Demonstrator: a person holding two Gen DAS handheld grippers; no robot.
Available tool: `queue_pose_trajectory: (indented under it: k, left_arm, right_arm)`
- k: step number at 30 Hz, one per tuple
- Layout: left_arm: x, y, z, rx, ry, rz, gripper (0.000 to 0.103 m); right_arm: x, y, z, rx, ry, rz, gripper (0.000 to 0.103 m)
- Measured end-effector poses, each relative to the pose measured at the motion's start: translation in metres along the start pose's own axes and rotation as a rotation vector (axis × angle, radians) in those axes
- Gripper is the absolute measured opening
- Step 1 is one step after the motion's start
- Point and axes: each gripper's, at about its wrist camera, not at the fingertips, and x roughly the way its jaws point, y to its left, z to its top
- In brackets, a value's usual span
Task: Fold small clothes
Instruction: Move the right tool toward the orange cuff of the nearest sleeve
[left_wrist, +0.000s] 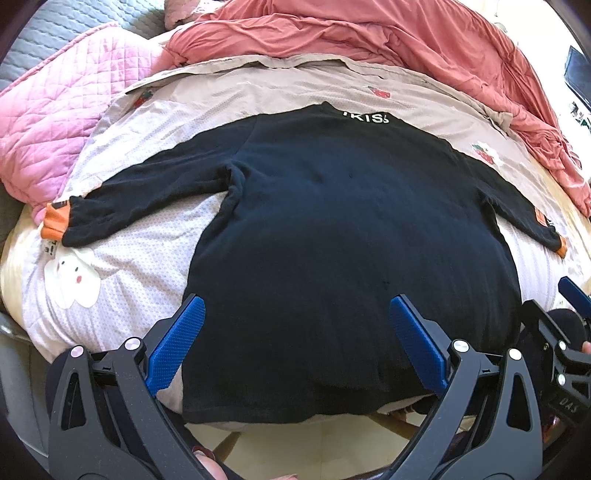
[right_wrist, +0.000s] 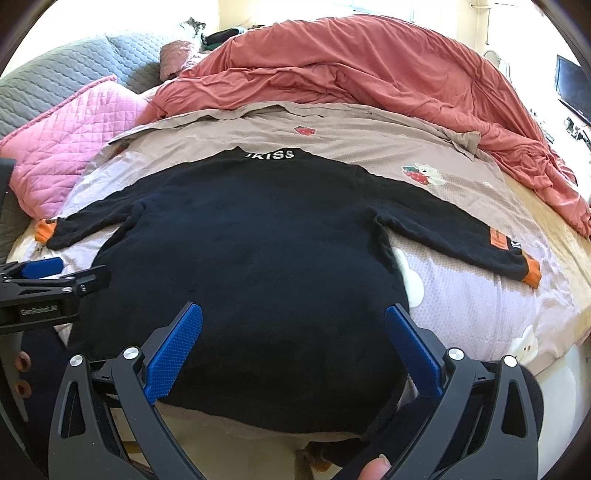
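A black sweater (left_wrist: 332, 229) lies flat on the bed (left_wrist: 122, 266), collar at twelve o'clock; left gripper (left_wrist: 295, 347) and right gripper (right_wrist: 293, 350) hover with jaws released.

Counted: 1 black sweater (right_wrist: 240, 236), w/ 2 sleeves, each ending in 1 orange cuff. 2 grippers are seen: left gripper (left_wrist: 295, 343), right gripper (right_wrist: 293, 347), 2 blue pads apiece. 1 pink quilted pillow (right_wrist: 74, 147), 1 coral duvet (right_wrist: 369, 74), 1 grey quilted cover (right_wrist: 55, 70). 2 strawberry prints are made out on the sheet (right_wrist: 480, 295).
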Motion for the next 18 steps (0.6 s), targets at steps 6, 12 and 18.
queue_pose_trajectory:
  k: [6, 12, 18]
  left_arm:
    - [0.004, 0.000, 0.020, 0.004, -0.021, 0.016, 0.094]
    - [0.008, -0.004, 0.043, -0.002, -0.037, 0.024, 0.094]
    - [0.016, -0.012, 0.069, -0.004, -0.052, 0.032, 0.094]
  right_arm:
    - [0.008, -0.017, 0.027, 0.021, -0.023, -0.034, 0.099]
    - [0.016, -0.030, 0.053, 0.050, -0.047, -0.051, 0.099]
    - [0.024, -0.034, 0.081, 0.066, -0.079, -0.069, 0.099]
